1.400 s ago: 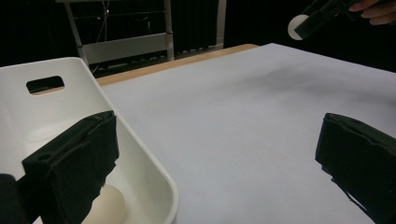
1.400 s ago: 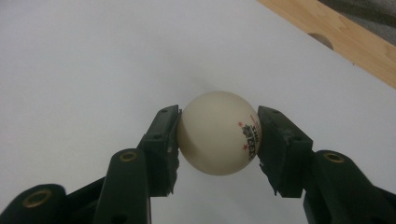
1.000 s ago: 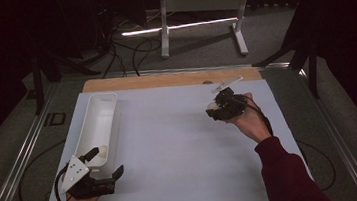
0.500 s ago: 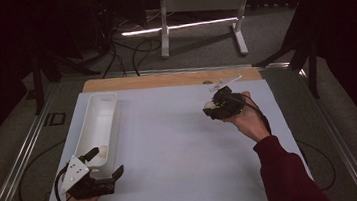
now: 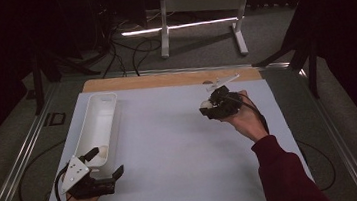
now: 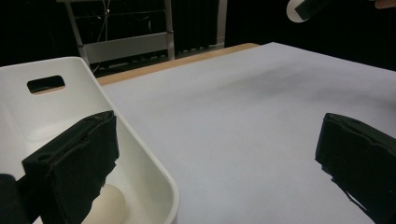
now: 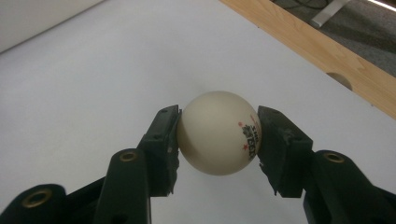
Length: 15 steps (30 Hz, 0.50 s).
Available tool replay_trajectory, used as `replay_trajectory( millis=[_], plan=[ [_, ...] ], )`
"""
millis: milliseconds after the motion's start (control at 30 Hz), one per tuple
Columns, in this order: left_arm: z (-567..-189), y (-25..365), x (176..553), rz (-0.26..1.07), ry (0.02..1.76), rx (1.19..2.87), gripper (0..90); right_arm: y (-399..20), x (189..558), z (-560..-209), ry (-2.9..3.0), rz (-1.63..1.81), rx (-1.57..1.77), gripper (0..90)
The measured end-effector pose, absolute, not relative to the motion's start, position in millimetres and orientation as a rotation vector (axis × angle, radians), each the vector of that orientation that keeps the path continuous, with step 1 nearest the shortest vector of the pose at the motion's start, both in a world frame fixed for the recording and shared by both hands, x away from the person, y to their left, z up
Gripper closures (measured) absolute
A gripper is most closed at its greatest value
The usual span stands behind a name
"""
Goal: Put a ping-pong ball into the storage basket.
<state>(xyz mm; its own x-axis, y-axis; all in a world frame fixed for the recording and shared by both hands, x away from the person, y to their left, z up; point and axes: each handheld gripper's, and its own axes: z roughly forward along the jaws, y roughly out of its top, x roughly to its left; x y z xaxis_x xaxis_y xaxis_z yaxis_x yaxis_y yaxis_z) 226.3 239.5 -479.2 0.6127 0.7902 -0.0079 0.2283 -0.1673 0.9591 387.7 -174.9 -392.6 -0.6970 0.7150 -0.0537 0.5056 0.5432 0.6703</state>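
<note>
Nearest, at the table's front left corner: left gripper (image 5: 104,164), black jaws spread wide, nothing between them, one jaw over the near end of a long white plastic tray (image 5: 99,120), the other over bare sheet. Smooth, glossy tray walls, rounded corners, a slot handle cut into the far end (image 6: 45,84). Inside the near end, seen in the left gripper view: a pale round shape (image 6: 106,205), possibly a second ball, half hidden behind the jaw. Blurred to a faint spot from above.

Across the middle: a matte white sheet (image 5: 171,146), flat and bare, wide room between tray and right hand.

Farther, toward the right rear: right gripper (image 5: 211,108), held above the sheet, pinching a white table-tennis ball (image 7: 218,133) between both pads. Smooth, dull shell, small red and black print on one side, legible only close up in the right gripper view. Seen from above as just a pale dot at the jaw tips.

Beyond: a strip of light wood (image 5: 164,80) along the table's far edge, with a small notch (image 7: 340,79). Past that, grey floor, cables, a white stand (image 5: 202,7).
</note>
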Motion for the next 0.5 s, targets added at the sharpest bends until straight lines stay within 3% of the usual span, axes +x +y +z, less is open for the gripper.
replay_trajectory(
  millis=[500],
  plan=[
    [-479.1, 239.7, 226.1, 0.621, 0.844, 1.706, 0.3, -164.3, 383.1, -386.0, 2.472, 0.959, 0.96, 50.8]
  ],
)
